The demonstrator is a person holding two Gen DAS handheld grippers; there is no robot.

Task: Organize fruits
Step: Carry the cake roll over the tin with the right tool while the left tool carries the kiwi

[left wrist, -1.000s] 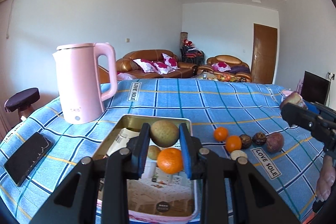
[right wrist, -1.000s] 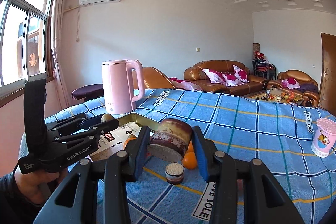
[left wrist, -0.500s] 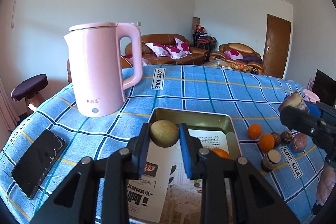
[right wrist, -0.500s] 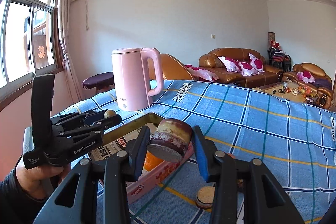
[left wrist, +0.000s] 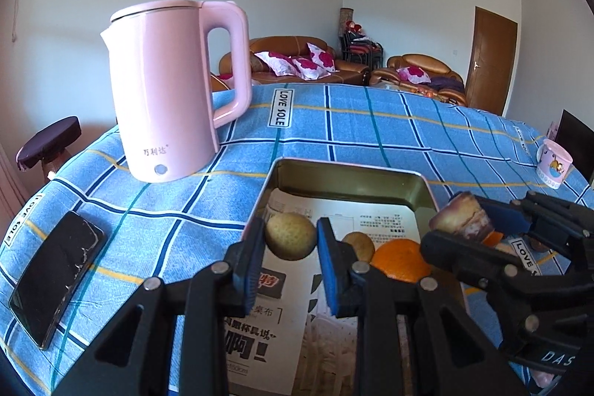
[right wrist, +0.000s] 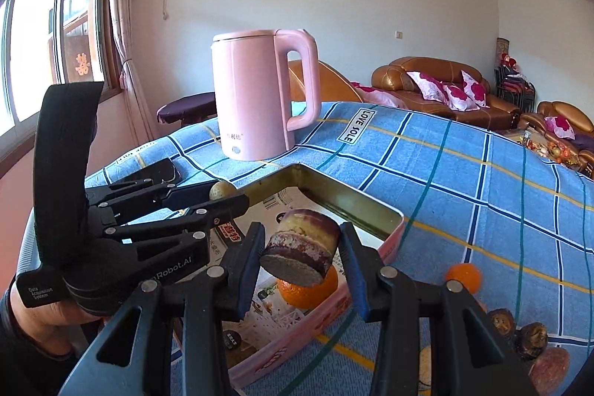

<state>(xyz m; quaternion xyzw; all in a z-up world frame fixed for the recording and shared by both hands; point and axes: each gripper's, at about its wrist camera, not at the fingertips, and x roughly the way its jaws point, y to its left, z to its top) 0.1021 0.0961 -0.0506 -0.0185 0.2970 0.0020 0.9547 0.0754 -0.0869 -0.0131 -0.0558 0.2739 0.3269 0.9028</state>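
Observation:
My left gripper (left wrist: pixel 290 242) is shut on a small tan round fruit (left wrist: pixel 290 236) and holds it over the open metal tin (left wrist: pixel 349 175). In the tin lie an orange (left wrist: pixel 399 264) and another tan fruit (left wrist: pixel 359 245) on printed paper. My right gripper (right wrist: pixel 301 257) is shut on a purple-and-cream sweet potato chunk (right wrist: pixel 301 251), above the tin's (right wrist: pixel 371 210) near edge and the orange (right wrist: pixel 308 292). The right gripper and chunk (left wrist: pixel 460 219) show at the right of the left wrist view. The left gripper (right wrist: pixel 222 197) shows at the left of the right wrist view.
A pink kettle (left wrist: pixel 167 110) stands behind-left of the tin on the blue checked cloth (left wrist: pixel 371 125). A black phone (left wrist: pixel 55 277) lies at the left edge. Loose fruit (right wrist: pixel 462 279) and dark nuts (right wrist: pixel 516 331) lie right of the tin. A pink cup (left wrist: pixel 553 164) stands far right.
Both grippers have moved lower and closer over the tin, still holding their loads. The right gripper has swung left so its chunk now hangs above the orange in the tin.

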